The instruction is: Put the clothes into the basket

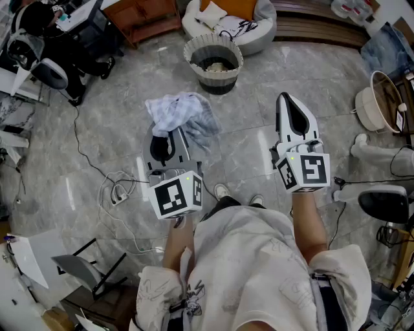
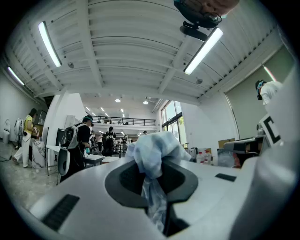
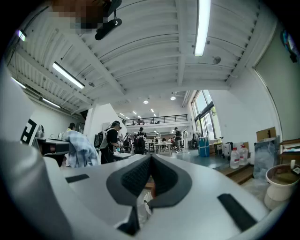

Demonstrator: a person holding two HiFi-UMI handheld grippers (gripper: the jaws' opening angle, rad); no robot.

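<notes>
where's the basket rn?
Head view, top centre: basket on the floor, beyond the pale blue cloth held in the left tool, before a white seat.

Both bare forearms reach forward, side by side; the left gripper (image 1: 171, 137) points level, its jaws clamped on a pale blue garment (image 1: 180, 113); the right gripper (image 1: 285, 102) also points level, its jaws closed tip to tip, gripping nothing.

upper centre: grey beanbag (image 1: 259, 29), orange cushion (image 1: 236, 6) | top: wooden cabinet (image 1: 145, 16) | upper left: office chair (image 1: 50, 72) | left floor: white cable tangle (image 1: 116, 191) | right edge: white bucket (image 1: 363, 110)
</notes>
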